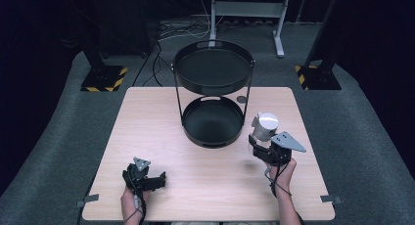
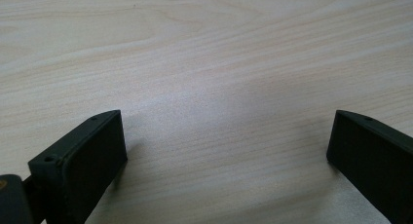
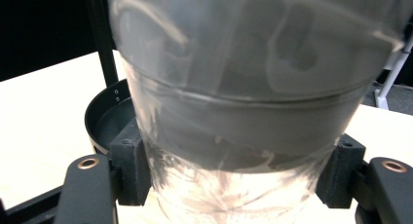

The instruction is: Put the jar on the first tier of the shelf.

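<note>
The right gripper [image 1: 258,143] sits at the right middle of the high view, and it is squeezing a see-through jar [image 1: 264,126] between its two jaws. The jar sticks up and away from the hand, just to the right of the black two-level tray stand [image 1: 214,90]. It looks like it is lifted off the wooden table [image 1: 147,117], but I cannot tell for sure. In the right gripper view the jar [image 3: 253,87] is very close and blurry. Its top is cut off by the top edge of the frame, and what is inside is hard to make out. That view also shows the lower tray's rim [image 3: 100,112] at the left, behind the jar, which looks closer there than in the high view. The left gripper [image 1: 147,178] is at the lower left of the high view, low over the table. In the left gripper view its jaws are spread wide apart with bare wood [image 2: 219,87] between them, holding nothing.
</note>
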A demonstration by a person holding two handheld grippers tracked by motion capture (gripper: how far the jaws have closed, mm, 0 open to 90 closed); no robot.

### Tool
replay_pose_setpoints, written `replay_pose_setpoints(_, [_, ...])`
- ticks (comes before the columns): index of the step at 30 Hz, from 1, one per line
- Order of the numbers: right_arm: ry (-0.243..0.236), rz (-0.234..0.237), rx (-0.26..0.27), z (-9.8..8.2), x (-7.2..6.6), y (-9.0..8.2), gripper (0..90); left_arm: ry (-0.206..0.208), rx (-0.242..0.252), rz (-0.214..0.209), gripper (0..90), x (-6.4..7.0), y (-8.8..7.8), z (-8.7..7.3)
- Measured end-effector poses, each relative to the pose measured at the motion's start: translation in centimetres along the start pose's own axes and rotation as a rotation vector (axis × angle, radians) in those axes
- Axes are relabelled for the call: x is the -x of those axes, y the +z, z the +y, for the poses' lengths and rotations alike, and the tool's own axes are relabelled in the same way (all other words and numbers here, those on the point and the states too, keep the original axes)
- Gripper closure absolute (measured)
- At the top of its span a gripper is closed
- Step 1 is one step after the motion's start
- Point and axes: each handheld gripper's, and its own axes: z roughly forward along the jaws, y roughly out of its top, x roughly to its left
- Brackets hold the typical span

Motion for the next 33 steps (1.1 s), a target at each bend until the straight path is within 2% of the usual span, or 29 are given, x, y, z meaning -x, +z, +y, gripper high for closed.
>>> replay_pose_setpoints(33, [-0.012,0.025,-0.003,0.9,-1.2,2.5,29.6,0.000,0.000,-0.002,0.3,0.0,0.0,0.0])
